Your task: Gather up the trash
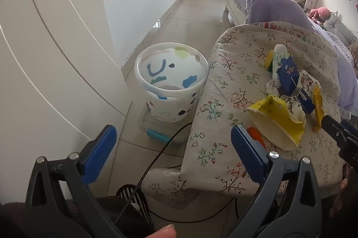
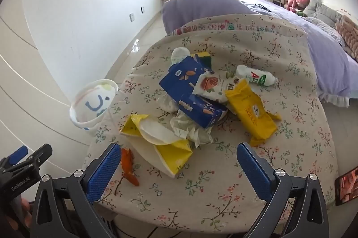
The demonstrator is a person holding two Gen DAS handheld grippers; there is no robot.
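A heap of trash sits near the middle of a table draped in a floral tablecloth (image 2: 223, 193). At its core is a blue carton (image 2: 192, 92), resting on crumpled white tissue (image 2: 190, 128). A torn yellow bag (image 2: 156, 137) lies at the near left, a yellow wipes packet (image 2: 252, 112) to the right, and a white plastic bottle (image 2: 255, 78) behind. An orange scrap (image 2: 128, 165) lies apart, just beside the right gripper's left finger. The right gripper (image 2: 179, 168) hangs over the near tablecloth, jaws spread wide and holding nothing. The left gripper (image 1: 173, 153) is equally wide and empty (it straddles the table's left edge). On the floor left of the table stands a white wastebasket (image 1: 172, 85) with coloured blotches.
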